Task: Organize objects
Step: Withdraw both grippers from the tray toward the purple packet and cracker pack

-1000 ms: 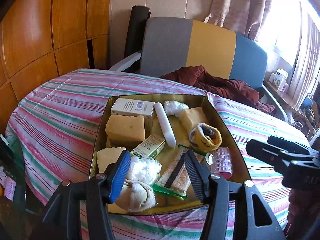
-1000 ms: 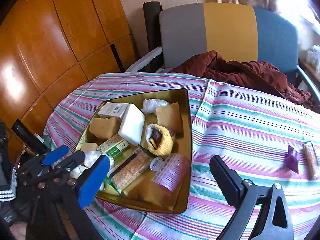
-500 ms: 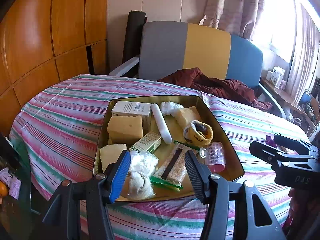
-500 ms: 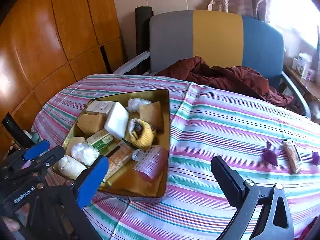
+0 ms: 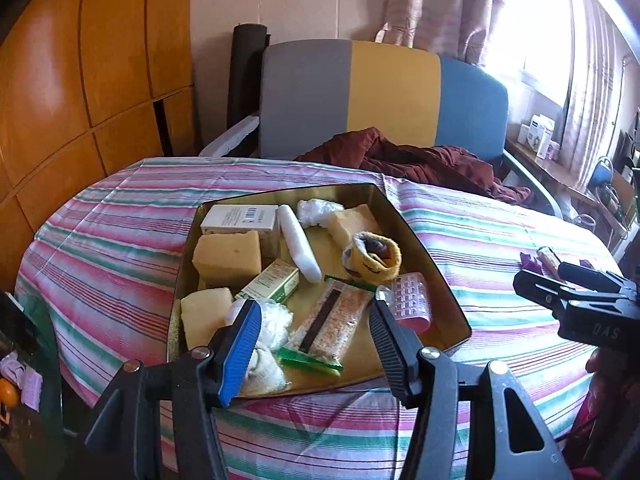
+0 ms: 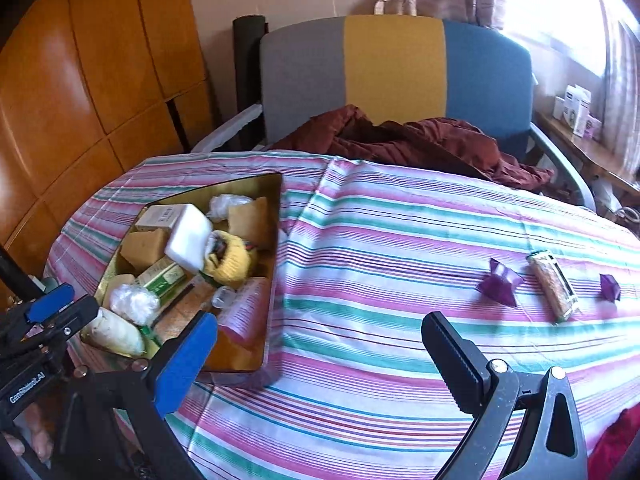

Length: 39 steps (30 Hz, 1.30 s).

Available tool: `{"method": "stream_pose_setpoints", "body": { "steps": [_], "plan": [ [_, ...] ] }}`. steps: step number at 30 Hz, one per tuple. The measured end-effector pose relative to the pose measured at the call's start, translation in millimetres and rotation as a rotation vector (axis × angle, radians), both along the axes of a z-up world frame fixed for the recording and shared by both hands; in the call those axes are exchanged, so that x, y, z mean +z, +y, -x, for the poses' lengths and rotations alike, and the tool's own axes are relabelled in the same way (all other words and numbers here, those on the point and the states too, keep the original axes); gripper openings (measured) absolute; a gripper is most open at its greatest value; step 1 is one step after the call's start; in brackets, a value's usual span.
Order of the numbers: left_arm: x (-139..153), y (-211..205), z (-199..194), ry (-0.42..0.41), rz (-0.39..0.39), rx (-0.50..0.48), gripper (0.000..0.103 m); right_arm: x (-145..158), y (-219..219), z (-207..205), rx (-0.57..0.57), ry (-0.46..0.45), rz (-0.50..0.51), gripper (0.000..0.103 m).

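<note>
— What's in the gold metal tray (image 5: 438, 280)?
— Yellow sponge blocks (image 5: 227, 258), a white barcoded box (image 5: 239, 218), a yellow knitted sock (image 5: 374, 257), a pink hair roller (image 5: 410, 300).
— And outside it?
— A clear-wrapped cereal bar (image 6: 554, 286) flat on the striped tablecloth (image 6: 380, 240), between two purple paper shapes (image 6: 498, 282).

Glossy gold metal tin (image 5: 424, 240); striped cloth tablecloth (image 6: 400, 240); porous sponge (image 5: 226, 258); glossy wood panelling (image 5: 80, 80).

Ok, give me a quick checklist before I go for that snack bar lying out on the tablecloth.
1. Right gripper open and empty: ok.
2. Left gripper open and empty: ok.
3. Snack bar in plain view, nothing on it: ok.
4. Purple wrappers apart from the bar: ok, though close on both sides.
5. Room left in the gold tray: not ok, crowded.
6. Path across the striped cloth free: ok.
</note>
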<state>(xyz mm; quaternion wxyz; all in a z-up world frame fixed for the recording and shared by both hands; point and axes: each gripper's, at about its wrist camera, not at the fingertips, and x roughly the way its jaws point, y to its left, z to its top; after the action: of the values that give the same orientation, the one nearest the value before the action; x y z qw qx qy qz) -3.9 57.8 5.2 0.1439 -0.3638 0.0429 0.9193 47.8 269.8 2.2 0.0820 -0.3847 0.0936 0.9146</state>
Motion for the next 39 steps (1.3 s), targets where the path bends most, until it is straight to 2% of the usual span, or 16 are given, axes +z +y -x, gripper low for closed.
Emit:
{"method": "stream_pose_setpoints", "body": {
  "steps": [13,24,39],
  "plan": [
    [1.9,28.5,-7.7,0.002,0.028,-0.088,0.057,-13.6,44.3,-18.2,-0.092,-0.052,-0.003,0.103],
    [4.8,62.4,-8.5,0.011,0.057,-0.179,0.057,-10.7,94.3,-30.6,-0.189,-0.062,-0.024,0.103],
    [-4.1,126.7,-1.1,0.0,0.103,-0.299,0.057,-2.0,212.1,-44.4,-0.372,-0.069,-0.049,0.103]
  ]
}}
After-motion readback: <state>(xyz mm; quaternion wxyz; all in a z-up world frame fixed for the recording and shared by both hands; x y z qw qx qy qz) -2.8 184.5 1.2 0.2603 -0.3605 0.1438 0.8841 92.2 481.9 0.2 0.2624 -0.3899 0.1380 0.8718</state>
